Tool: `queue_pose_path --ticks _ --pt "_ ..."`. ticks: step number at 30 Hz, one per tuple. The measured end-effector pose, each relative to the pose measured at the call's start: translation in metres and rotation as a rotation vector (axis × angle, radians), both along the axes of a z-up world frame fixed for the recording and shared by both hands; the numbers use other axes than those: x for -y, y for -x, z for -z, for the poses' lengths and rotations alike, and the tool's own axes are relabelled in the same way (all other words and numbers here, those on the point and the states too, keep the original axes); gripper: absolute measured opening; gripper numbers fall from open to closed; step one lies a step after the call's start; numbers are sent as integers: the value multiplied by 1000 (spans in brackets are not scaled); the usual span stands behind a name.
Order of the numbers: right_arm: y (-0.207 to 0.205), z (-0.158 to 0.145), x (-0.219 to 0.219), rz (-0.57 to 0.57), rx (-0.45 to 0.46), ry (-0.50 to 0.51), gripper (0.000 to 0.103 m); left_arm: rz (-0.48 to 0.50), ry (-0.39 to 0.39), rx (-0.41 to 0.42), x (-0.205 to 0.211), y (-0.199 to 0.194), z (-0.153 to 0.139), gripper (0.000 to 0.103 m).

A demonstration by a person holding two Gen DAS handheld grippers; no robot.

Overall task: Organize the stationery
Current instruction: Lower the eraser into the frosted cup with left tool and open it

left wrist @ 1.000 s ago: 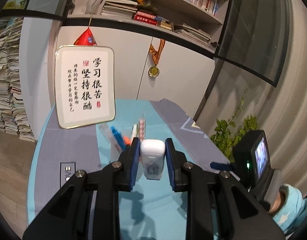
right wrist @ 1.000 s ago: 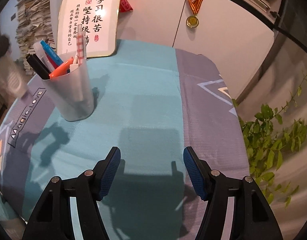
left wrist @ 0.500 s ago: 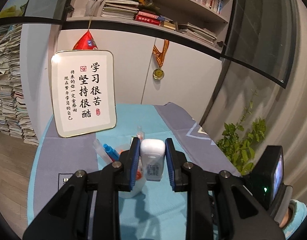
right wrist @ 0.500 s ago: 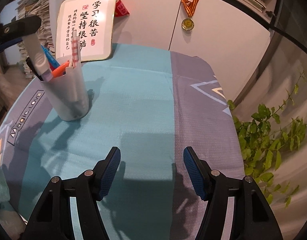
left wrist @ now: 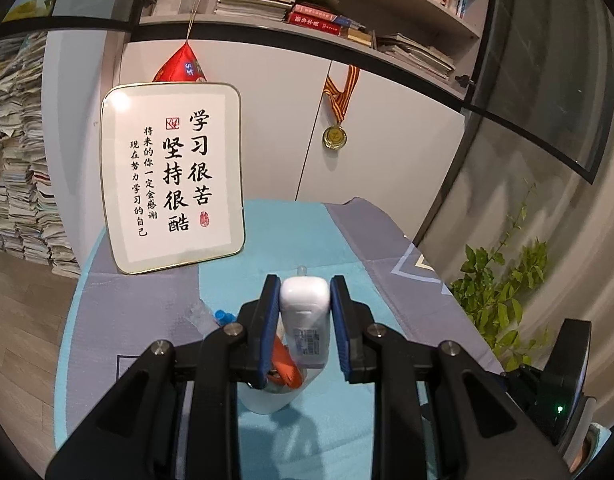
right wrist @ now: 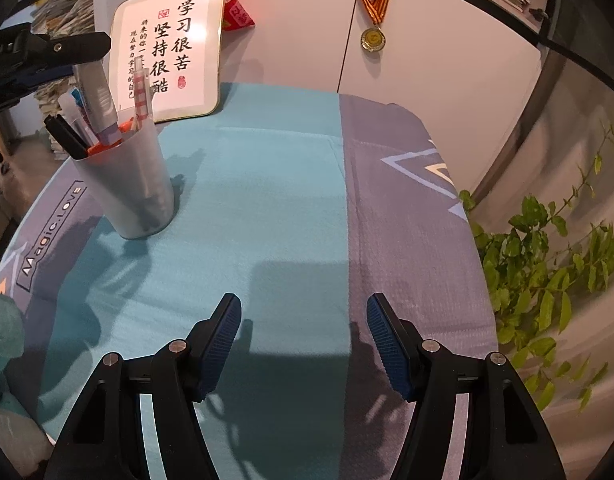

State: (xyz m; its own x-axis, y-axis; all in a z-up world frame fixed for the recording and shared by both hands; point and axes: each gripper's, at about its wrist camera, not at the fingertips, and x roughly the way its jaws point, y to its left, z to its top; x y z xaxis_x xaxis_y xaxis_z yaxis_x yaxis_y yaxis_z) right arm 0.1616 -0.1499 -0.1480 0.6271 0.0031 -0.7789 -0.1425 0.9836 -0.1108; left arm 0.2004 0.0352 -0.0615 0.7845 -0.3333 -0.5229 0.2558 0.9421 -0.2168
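My left gripper (left wrist: pixel 305 294) is shut on a white plastic stationery case (left wrist: pixel 305 320) with a barcode label. It hangs right over a translucent pen cup (left wrist: pixel 267 400), which its fingers mostly hide. In the right wrist view the left gripper's fingers (right wrist: pixel 67 46) reach in from the left, and the case (right wrist: pixel 97 96) dips its lower end into the cup (right wrist: pixel 127 184) among several pens and markers. My right gripper (right wrist: pixel 302 308) hovers open over the teal and grey tablecloth (right wrist: pixel 267 200), holding nothing.
A framed calligraphy sign (left wrist: pixel 171 188) leans against the cabinet at the table's back. A medal (left wrist: pixel 334 136) hangs on the cabinet door. A green plant (right wrist: pixel 547 260) stands off the table's right edge. Stacked papers (left wrist: pixel 15 160) fill the left.
My left gripper has carried the white case forward to above the cup, and the case's lower end now sits in the cup's mouth. The right gripper stays put.
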Motion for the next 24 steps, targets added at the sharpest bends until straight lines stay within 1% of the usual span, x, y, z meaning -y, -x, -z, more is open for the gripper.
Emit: queue_pose_path --ticks 6,11,12,15,18,21,24 --pt "1 0 3 8 -3 -12 66 4 -17 -23 1 -2 -3 24" --pt "2 1 2 0 -10 -23 66 -7 -75 -35 14 -13 -1 24" --pt "3 1 1 -3 -11 -23 66 -11 -78 -49 14 -17 1 24" --pt "6 0 1 -9 -6 -23 66 -3 -51 -116 12 -27 10 24" --pt "6 0 5 -1 -3 -25 66 1 -64 -110 13 -23 12 24" --pt "3 0 8 17 -7 -32 66 2 -94 -99 17 -20 13 24" --pt "4 -1 7 9 -7 -35 66 -2 -106 -103 19 -17 13 24"
